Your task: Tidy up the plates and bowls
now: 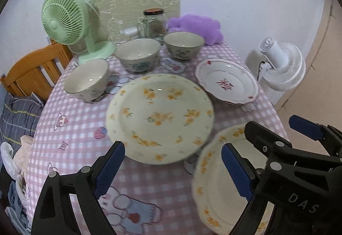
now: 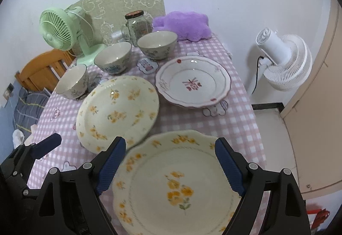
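Note:
Three plates and three bowls lie on a pink checked tablecloth (image 1: 70, 128). A round cream plate with yellow flowers (image 1: 159, 117) (image 2: 117, 113) is in the middle. A scalloped cream plate with yellow flowers (image 2: 177, 183) (image 1: 213, 188) is nearest me on the right. A white plate with red flowers (image 1: 226, 83) (image 2: 192, 83) is behind it. Three grey-rimmed bowls (image 1: 87, 79) (image 1: 137, 54) (image 1: 183, 44) stand in a row at the back left. My left gripper (image 1: 173, 168) is open above the table, before the round plate. My right gripper (image 2: 171, 166) is open above the scalloped plate.
A green desk fan (image 1: 64, 21), a glass jar (image 1: 155, 23) and a purple cushion (image 1: 196, 25) stand at the table's back edge by the wall. A white fan (image 2: 284, 59) stands on the floor to the right. A wooden chair (image 1: 34, 68) is at the left.

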A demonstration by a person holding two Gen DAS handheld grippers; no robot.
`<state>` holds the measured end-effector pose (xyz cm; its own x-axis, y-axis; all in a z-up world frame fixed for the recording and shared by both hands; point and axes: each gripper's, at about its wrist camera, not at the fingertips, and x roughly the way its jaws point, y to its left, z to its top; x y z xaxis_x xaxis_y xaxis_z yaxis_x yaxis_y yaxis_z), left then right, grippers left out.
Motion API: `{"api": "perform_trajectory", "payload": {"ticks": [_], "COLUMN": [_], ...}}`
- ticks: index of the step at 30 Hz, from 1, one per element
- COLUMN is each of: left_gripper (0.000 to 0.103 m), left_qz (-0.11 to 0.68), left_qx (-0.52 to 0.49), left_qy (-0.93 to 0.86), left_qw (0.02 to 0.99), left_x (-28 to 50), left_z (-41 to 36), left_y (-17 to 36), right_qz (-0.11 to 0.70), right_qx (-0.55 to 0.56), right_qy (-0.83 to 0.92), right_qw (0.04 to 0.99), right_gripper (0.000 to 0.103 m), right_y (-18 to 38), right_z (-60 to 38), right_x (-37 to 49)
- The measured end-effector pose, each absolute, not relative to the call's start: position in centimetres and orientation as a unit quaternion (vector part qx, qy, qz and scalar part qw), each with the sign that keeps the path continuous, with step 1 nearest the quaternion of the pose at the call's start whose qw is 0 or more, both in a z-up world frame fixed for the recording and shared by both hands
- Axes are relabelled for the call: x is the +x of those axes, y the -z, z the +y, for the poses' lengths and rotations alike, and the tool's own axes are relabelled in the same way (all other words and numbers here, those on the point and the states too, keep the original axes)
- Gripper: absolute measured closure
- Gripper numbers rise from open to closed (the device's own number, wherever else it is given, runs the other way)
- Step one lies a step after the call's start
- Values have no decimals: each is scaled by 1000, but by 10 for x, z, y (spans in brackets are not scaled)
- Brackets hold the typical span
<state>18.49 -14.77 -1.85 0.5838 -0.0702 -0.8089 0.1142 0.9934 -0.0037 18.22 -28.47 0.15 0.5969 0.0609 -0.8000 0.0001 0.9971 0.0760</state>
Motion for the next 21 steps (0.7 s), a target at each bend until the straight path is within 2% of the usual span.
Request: {"api": "perform_trajectory", "payload": {"ticks": [13,21], "left_gripper": [10,11], "left_qz": [445,471], "left_qx": [22,12], "left_qy": [11,2], "left_qw": [895,882], "left_x": [250,295], "left_z": [-94,-80], "left_y": [29,68], "right_qz": [439,459], "right_qx": [40,39], "right_qy": [-2,17], "right_qw": [898,888], "right_gripper": [15,16], "right_y": [4,38], "right_z": [-243,-230], "right_x": [248,295]}}
